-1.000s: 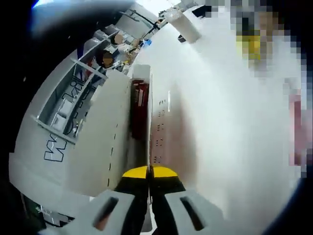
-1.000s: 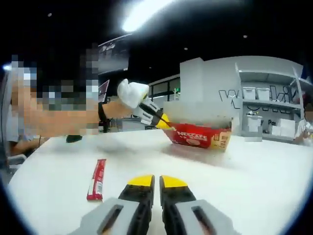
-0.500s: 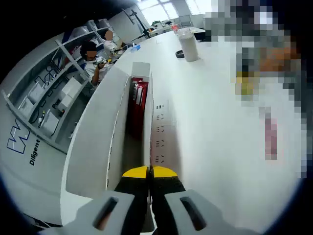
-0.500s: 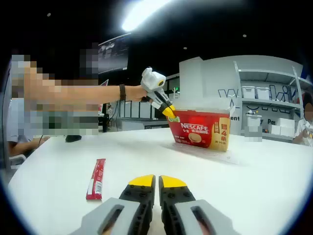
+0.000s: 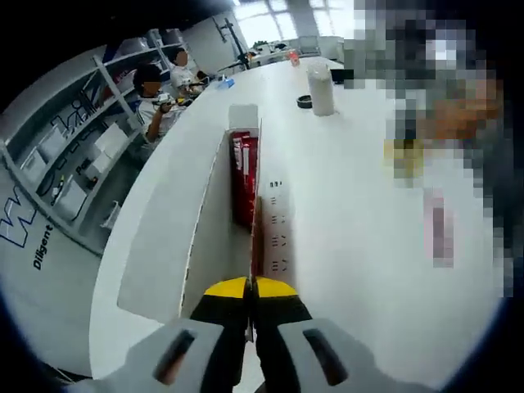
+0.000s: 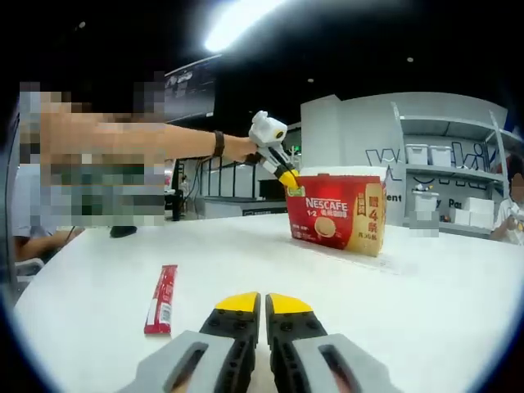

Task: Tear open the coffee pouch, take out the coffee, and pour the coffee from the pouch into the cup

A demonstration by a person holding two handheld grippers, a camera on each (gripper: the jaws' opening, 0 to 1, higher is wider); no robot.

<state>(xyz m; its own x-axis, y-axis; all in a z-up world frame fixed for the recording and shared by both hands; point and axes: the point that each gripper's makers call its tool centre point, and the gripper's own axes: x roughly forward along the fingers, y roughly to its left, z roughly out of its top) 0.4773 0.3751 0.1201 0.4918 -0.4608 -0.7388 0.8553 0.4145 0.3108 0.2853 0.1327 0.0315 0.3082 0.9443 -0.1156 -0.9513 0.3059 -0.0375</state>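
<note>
On the white tabletop [image 6: 426, 303], a slim red coffee pouch [image 6: 161, 299] lies flat and alone, a narrow glossy stick with white print, left of the right gripper [image 6: 264, 301], whose yellow-tipped black jaws are closed together with nothing between them. Farther back in the right gripper view stands a red Nescafé box [image 6: 336, 214], rectangular cardboard with a pale open top edge, upright on the tabletop; the left gripper [image 6: 287, 178], held by a person's outstretched arm with a dark wristband, grips the box at its upper left corner. From the left gripper view, the same box [image 5: 244, 176] is seen from above along its length: its thin white cardboard flap runs straight into the left gripper [image 5: 250, 288], whose yellow tips are clamped on the flap's edge, and red pouches show packed inside the box. That view also takes in a tall, pale cylindrical cup [image 5: 320, 88] with a small dark round lid [image 5: 304, 101] just beside it, both well apart from the box near the far end of the tabletop. Grey shelving with storage bins lines the wall beyond, where seated people work at a bench.
</note>
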